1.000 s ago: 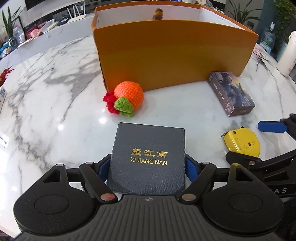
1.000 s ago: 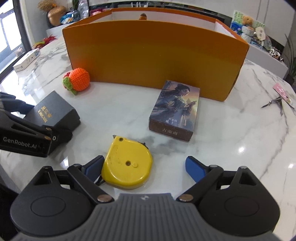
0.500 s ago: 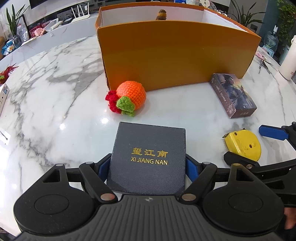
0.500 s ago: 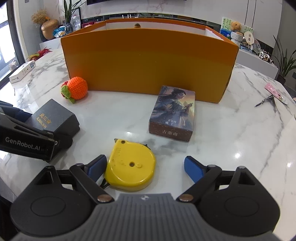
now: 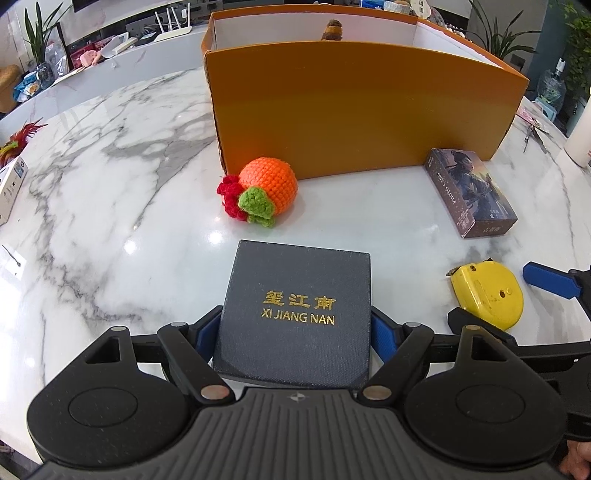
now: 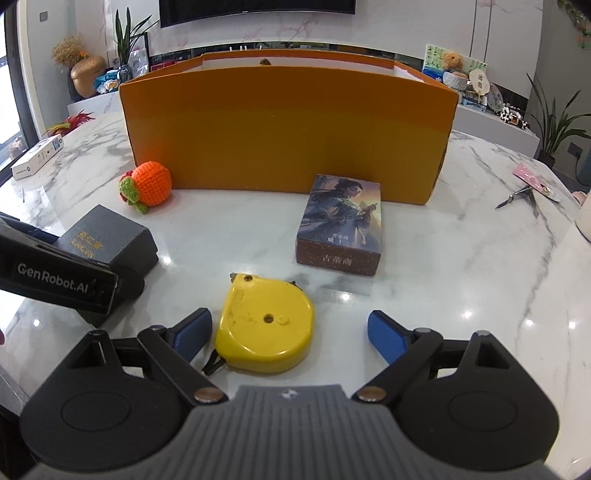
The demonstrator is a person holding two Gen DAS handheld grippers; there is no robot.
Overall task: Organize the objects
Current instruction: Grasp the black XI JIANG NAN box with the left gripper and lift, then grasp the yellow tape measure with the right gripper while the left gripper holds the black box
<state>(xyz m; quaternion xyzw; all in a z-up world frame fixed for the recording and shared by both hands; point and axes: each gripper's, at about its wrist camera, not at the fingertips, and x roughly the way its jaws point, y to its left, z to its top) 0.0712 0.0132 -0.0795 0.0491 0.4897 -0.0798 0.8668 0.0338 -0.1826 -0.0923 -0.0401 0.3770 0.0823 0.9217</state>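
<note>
Room, interior, daylit. Work surface: round white marble table [image 5: 110,155] with grey veining, glossy, carrying small bright light reflections. Rear wall [image 6: 424,22]: pale marble-look panelling with a dark wall-mounted screen [image 6: 258,9] at top centre. Below it: long low white cabinet [image 6: 491,122] crowded with ornaments, including a gold-coloured vase [image 6: 86,75] with dried stems. Potted plants [image 6: 554,125] stand at the right. Window [image 6: 5,88], dark-framed, at far left.

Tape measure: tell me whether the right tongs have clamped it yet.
No: the tape measure lies between the right tongs, with a clear gap on its right.
</note>
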